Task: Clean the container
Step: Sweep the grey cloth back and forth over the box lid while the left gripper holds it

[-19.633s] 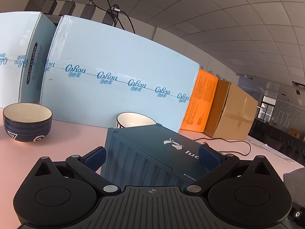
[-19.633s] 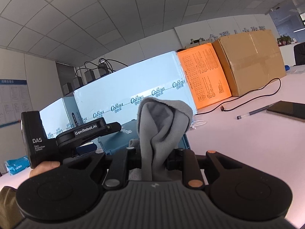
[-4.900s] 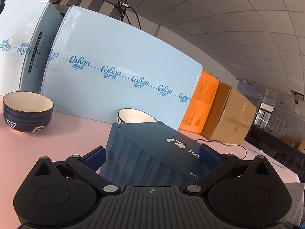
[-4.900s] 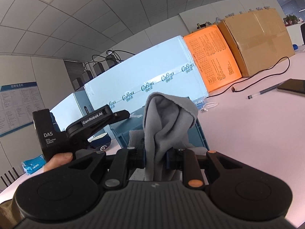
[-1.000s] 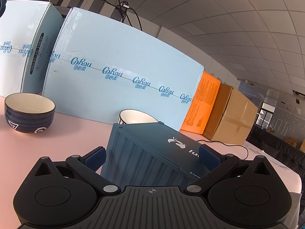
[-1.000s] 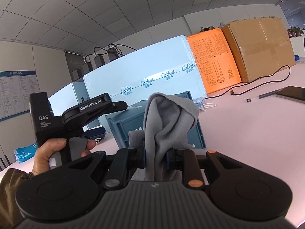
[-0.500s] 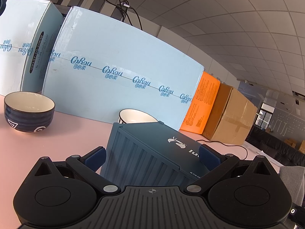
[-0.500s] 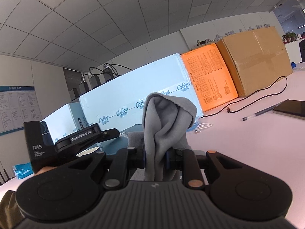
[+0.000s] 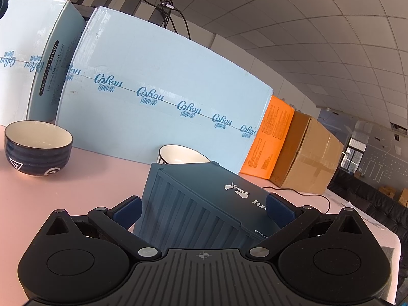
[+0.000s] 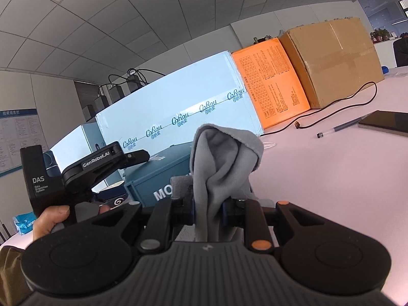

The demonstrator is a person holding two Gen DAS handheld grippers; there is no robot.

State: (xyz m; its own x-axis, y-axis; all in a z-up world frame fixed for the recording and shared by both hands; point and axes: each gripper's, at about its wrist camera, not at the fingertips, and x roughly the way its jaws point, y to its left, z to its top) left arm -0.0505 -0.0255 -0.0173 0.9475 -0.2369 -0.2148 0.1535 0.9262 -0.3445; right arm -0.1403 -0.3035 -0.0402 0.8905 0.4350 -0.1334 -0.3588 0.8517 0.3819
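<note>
Meanwhile, the left gripper point(image 9: 202, 207) clamps the tilted dark blue ribbed plastic container point(image 9: 204, 204) while the right gripper point(image 10: 208, 207) pinches a bunched grey cloth point(image 10: 224, 158).

Pink table point(image 10: 331, 178) w/ blue container point(image 9: 193, 204), 2 bowls point(image 9: 38, 148), boxes point(image 9: 158, 97), pen point(image 10: 339, 128), phone point(image 10: 387, 122), cable point(image 10: 339, 102).

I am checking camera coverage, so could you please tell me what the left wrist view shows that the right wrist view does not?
Only the left wrist view: the left claw astride the blue container, a whole dark bowl and a white bowl behind the container.

Only the right wrist view: the right claw shut on a grey cloth, a hand on the left tool, a pen and a phone.

Both: the container, the pale blue box, orange box, brown box and cable.
</note>
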